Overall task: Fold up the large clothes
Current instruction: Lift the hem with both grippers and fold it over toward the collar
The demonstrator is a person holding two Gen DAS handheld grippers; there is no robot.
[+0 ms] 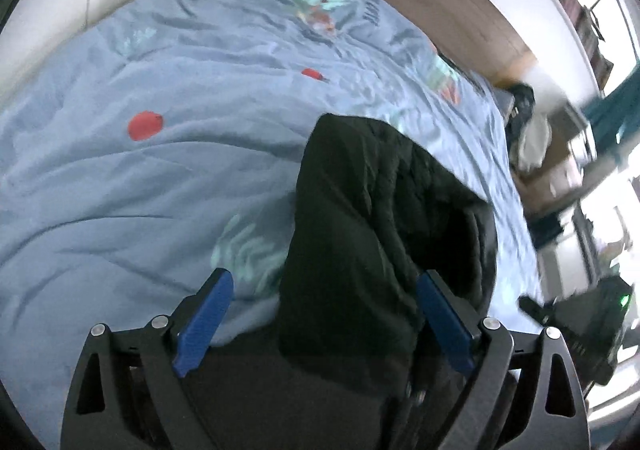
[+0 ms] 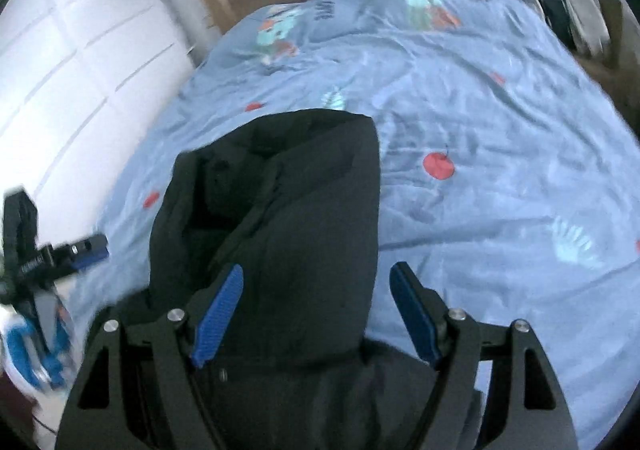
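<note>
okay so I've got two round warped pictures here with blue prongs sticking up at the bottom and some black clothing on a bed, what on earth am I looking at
No robot here: a person carries a two-fingered gripper in each hand, each with a wide-angle camera looking along its blue fingers. One picture comes from the left gripper, the other from the right gripper. Both look down on a bed with a light blue duvet printed with red dots. On it lies a dark padded garment, apparently folded into a bundle. Both grippers stand open, pads clear of the cloth, so nothing is held. Each camera also catches the other gripper at its picture's edge.

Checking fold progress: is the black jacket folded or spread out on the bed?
Folded. The black jacket lies as a narrow, layered bundle on the blue bedspread, no sleeves spread out.
</note>
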